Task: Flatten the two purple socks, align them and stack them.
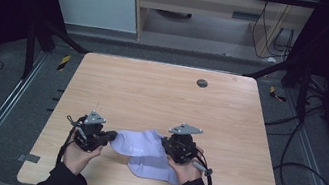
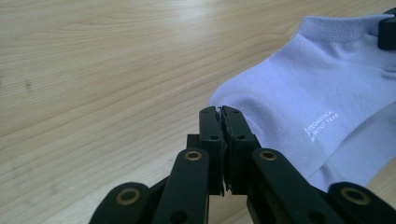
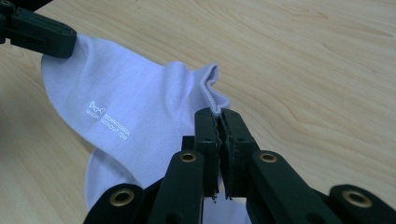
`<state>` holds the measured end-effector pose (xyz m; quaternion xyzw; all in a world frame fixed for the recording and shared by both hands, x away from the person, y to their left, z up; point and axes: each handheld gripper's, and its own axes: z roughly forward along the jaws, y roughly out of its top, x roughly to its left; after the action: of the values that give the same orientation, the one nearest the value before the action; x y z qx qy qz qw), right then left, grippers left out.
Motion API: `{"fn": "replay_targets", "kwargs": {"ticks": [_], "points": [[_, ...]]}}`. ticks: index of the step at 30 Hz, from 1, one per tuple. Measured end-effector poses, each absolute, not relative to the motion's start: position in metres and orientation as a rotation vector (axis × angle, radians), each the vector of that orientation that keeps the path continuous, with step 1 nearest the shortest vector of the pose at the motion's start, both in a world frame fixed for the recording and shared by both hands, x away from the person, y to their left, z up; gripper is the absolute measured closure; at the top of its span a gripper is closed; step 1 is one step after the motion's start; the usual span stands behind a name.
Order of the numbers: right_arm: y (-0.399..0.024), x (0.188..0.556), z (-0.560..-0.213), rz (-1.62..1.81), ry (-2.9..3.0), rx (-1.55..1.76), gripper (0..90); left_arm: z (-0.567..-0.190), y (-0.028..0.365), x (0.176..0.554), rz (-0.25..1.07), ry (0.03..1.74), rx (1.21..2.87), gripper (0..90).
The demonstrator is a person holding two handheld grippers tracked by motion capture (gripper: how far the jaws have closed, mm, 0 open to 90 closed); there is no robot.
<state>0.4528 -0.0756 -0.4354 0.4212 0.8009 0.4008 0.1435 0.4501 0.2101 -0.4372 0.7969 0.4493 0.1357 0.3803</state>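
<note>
Near table's front, both tools [image 1: 112, 137] [image 1: 164, 143] pinching sock [image 1: 141, 145]

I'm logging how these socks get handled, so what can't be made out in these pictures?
- Lower sock: mostly covered by the upper sock in the high view.
- White print on the upper sock: too small to read in either gripper view.
- Fabric pinched inside the left gripper and right gripper: hidden between their closed jaws.

Low in the high view, a sock [image 1: 136, 144] stretches between the left gripper [image 1: 109, 137] and right gripper [image 1: 165, 143], above another sock [image 1: 154, 169] on the table [image 1: 161, 97].
</note>
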Motion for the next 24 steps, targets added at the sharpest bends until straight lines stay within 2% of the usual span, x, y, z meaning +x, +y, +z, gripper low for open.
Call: {"fn": "replay_targets", "kwargs": {"ticks": [11,24], "points": [[-0.109,0.429,-0.442,1.147,2.287,1.258,86.8,-0.439,0.177,0.440,0.310,1.057,2.111,87.2],[-0.121,0.408,-0.453,1.136,2.304,1.272,86.6,-0.455,0.158,0.437,0.271,1.029,2.174,87.2]]}}
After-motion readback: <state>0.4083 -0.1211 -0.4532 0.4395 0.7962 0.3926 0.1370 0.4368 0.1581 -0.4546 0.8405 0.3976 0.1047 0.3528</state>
